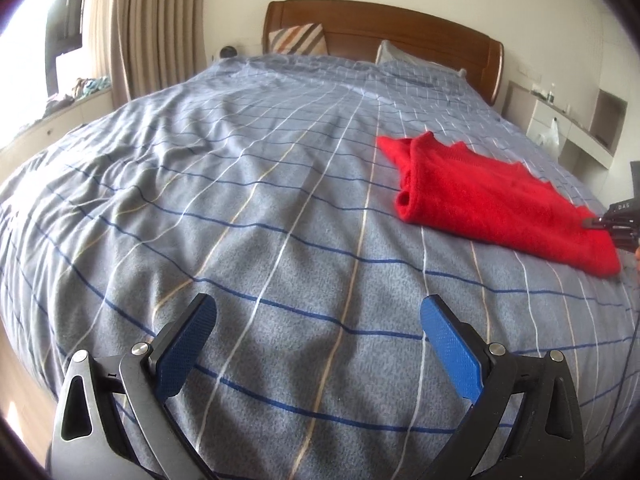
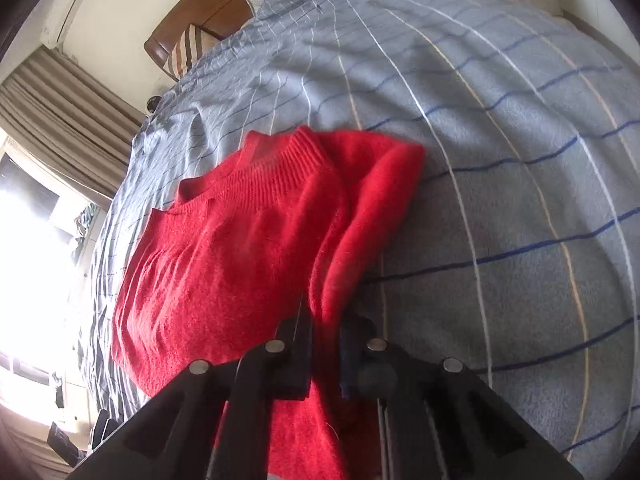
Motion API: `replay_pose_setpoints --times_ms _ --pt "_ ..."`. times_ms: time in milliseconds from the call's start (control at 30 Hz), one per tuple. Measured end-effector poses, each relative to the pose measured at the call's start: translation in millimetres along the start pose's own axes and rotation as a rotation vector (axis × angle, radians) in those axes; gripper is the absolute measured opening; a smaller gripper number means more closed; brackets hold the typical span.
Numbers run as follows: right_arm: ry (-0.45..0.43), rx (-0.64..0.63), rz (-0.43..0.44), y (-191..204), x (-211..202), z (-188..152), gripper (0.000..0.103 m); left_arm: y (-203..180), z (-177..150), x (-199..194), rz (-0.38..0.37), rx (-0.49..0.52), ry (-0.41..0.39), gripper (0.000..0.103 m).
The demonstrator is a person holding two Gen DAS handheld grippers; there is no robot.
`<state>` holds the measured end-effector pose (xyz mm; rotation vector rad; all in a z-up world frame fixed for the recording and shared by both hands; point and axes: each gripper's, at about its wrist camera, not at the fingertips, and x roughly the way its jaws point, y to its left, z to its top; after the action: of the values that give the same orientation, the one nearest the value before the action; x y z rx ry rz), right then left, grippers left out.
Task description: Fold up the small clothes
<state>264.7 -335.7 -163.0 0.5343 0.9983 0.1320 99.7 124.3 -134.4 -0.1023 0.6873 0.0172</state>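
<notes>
A red knitted sweater lies partly folded on the blue checked bed cover, at the right side of the bed. My left gripper is open and empty, hovering over bare cover well to the left of the sweater. My right gripper is shut on the near edge of the sweater, red knit pinched between its fingers. It also shows at the right edge of the left wrist view. The ribbed collar points away from it.
A wooden headboard with a striped pillow stands at the far end. Beige curtains and a bright window are on the left. White shelves line the right wall. The bed's near left edge drops to a wooden floor.
</notes>
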Motion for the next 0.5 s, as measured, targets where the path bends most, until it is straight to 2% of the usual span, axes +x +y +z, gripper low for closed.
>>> replay_pose_setpoints --times_ms 133,233,367,433,500 --pt "-0.050 -0.096 0.042 57 -31 22 0.010 10 4 3 -0.005 -0.033 0.011 0.102" --pt "-0.044 -0.150 0.102 112 -34 35 0.010 17 7 3 0.006 -0.056 0.009 0.102" --pt "0.006 -0.232 0.151 186 -3 36 0.010 26 7 0 0.035 -0.078 -0.003 0.102" --pt "0.058 -0.322 0.150 234 33 21 0.010 29 7 -2 0.056 -0.073 -0.013 0.102" --pt "0.079 -0.343 0.147 246 46 14 0.010 30 7 -2 0.070 -0.070 -0.018 0.102"
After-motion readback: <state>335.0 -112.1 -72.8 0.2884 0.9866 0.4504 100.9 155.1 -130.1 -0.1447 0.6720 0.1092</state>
